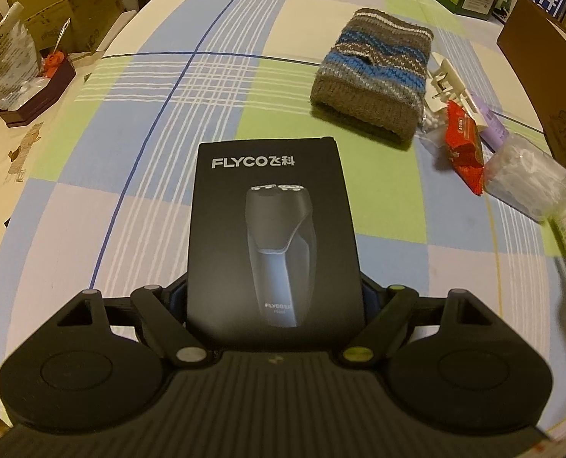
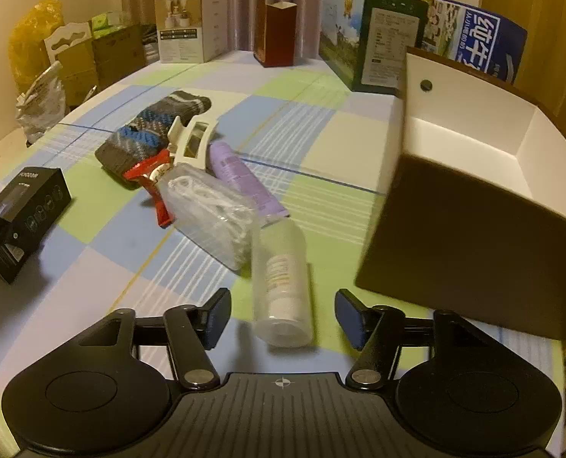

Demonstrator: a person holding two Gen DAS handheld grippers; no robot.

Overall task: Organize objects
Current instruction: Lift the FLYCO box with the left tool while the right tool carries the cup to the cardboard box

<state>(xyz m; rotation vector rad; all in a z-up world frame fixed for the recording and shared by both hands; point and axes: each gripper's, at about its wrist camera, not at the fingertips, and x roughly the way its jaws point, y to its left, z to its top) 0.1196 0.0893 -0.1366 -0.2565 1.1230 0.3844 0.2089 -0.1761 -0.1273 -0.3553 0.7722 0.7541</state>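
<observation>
1. Between the fingers of the left gripper (image 1: 275, 297), a black shaver box (image 1: 273, 229) is sitting clamped at its near end, its printed face up and its far end reaching out over the checked tablecloth (image 1: 130, 152).
2. Beyond that box, a striped knitted sock (image 1: 374, 72) is lying folded on the cloth, well apart from it.
3. Just right of the sock, a small pile is lying together: a white hair clip (image 1: 445, 84), a red packet (image 1: 464, 152), a purple tube (image 1: 492, 124) and a clear plastic case (image 1: 531, 179).
4. At the right edge of the left wrist view, the corner of a brown box (image 1: 550, 87) is showing.
5. Seen from the right wrist, the right gripper (image 2: 283, 318) is hovering low with its jaws standing apart, and a translucent bottle (image 2: 283, 286) is lying on its side between the blue pads (image 2: 349, 316) with a gap at each side, so nothing is pressing on it.
6. Just right of the bottle, the brown box (image 2: 473, 259) is standing open, its white inside facing up and looking empty where visible.
7. Past the bottle's far end, the clear case (image 2: 206, 213), the purple tube (image 2: 245, 179), the red packet (image 2: 153, 179), the hair clip (image 2: 191, 139) and the sock (image 2: 149, 133) are lying in a line running away to the left.
8. Far left in this view, the shaver box (image 2: 27, 206) is appearing tilted above the cloth, held by the other gripper.
9. Along the far edge, several cartons (image 2: 191, 26) are standing upright before a curtain.
</observation>
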